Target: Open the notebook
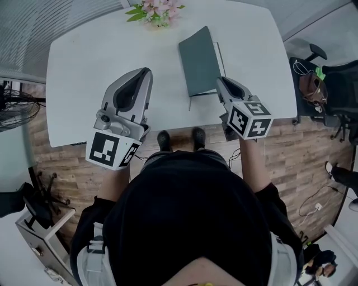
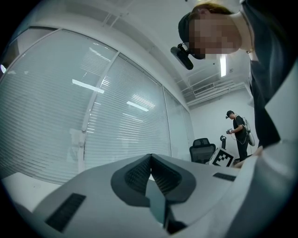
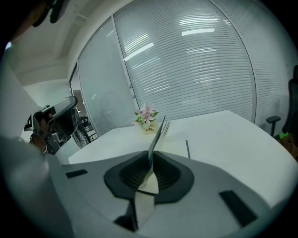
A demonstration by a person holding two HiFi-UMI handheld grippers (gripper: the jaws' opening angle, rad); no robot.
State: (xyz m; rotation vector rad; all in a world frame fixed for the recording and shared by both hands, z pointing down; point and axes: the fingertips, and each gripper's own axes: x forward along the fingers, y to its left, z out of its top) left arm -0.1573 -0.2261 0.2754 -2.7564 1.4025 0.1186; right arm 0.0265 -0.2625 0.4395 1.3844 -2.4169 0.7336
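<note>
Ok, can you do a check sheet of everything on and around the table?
Surface: white table, looks clean.
Job's things: dark green notebook, cover lifted at one edge, pages fanning.
Clutter: small pink flowers at the far edge.
Grippers: right claw pinches the notebook's cover; left claw shut, holding nothing, over the table.
Cables: a wire on the wood floor at the right.
Surroundings: office chair, blinds behind glass, another person standing far off.
</note>
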